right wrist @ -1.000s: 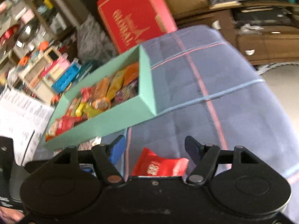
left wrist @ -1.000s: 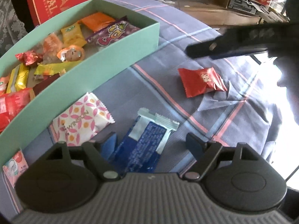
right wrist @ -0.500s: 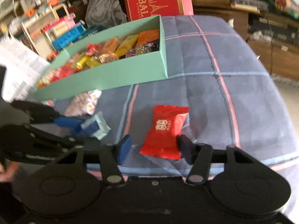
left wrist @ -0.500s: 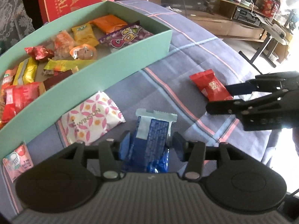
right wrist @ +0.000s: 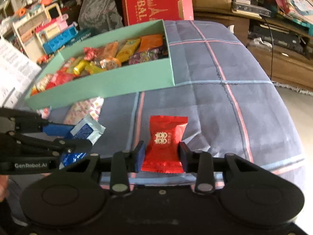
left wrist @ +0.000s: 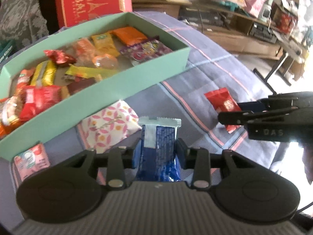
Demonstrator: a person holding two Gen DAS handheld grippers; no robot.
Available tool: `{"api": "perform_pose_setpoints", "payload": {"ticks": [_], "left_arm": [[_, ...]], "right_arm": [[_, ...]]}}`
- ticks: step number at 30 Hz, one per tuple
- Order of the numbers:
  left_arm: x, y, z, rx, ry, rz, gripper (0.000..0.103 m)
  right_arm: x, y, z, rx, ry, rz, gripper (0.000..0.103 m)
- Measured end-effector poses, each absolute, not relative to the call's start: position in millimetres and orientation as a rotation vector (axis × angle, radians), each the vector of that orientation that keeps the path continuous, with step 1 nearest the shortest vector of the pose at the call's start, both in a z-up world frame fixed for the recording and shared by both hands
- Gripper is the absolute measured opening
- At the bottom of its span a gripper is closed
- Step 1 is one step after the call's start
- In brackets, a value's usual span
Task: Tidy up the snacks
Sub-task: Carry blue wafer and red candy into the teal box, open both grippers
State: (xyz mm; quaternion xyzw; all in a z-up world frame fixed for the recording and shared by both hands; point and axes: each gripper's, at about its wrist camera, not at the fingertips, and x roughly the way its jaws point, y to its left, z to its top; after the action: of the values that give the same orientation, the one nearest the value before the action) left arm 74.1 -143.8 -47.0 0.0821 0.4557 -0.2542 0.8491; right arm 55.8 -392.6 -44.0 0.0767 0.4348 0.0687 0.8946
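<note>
My left tongs [left wrist: 158,152] have just been closing and now pinch the blue foil snack packet [left wrist: 158,148]; my right tongs [right wrist: 162,153] have likewise closed on the red foil candy packet [right wrist: 166,143]. Both sit near the mint-green cardboard box [right wrist: 117,82] on the checked blue cloth [right wrist: 225,107].

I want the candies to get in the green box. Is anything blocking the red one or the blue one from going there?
Only the green box's near wall, which both must clear. The right gripper holds the red candy; the left gripper holds the blue packet. The pink flowered packet lies below that wall.
</note>
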Motion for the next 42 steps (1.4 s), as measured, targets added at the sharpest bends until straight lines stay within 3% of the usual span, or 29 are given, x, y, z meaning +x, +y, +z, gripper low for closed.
{"api": "perform_pose_setpoints", "payload": {"ticks": [16, 30, 31, 32, 33, 34, 35, 37, 42], "left_arm": [[141, -69, 30, 0.005, 0.797, -0.378, 0.037], [229, -55, 10, -0.033, 0.839, -0.292, 0.038], [232, -57, 8, -0.029, 0.838, -0.281, 0.049], [235, -58, 5, -0.026, 0.839, -0.265, 0.061], [237, -59, 2, -0.024, 0.844, -0.241, 0.09], [238, -58, 0, -0.024, 0.844, -0.22, 0.103], [237, -57, -2, -0.027, 0.835, -0.202, 0.103], [236, -55, -5, -0.034, 0.848, -0.209, 0.103], [223, -52, -12, -0.043, 0.881, -0.212, 0.103]], "right_arm": [[115, -362, 29, 0.33, 0.76, 0.263, 0.036], [189, -331, 17, 0.358, 0.806, 0.266, 0.038], [192, -330, 16, 0.356, 0.806, 0.262, 0.04], [194, -329, 15, 0.35, 0.801, 0.253, 0.053], [195, -328, 14, 0.345, 0.797, 0.247, 0.064], [194, -328, 14, 0.344, 0.789, 0.239, 0.085], [193, -328, 15, 0.346, 0.774, 0.228, 0.097], [189, -328, 17, 0.347, 0.748, 0.223, 0.103], [184, -330, 16, 0.345, 0.751, 0.227, 0.103]]}}
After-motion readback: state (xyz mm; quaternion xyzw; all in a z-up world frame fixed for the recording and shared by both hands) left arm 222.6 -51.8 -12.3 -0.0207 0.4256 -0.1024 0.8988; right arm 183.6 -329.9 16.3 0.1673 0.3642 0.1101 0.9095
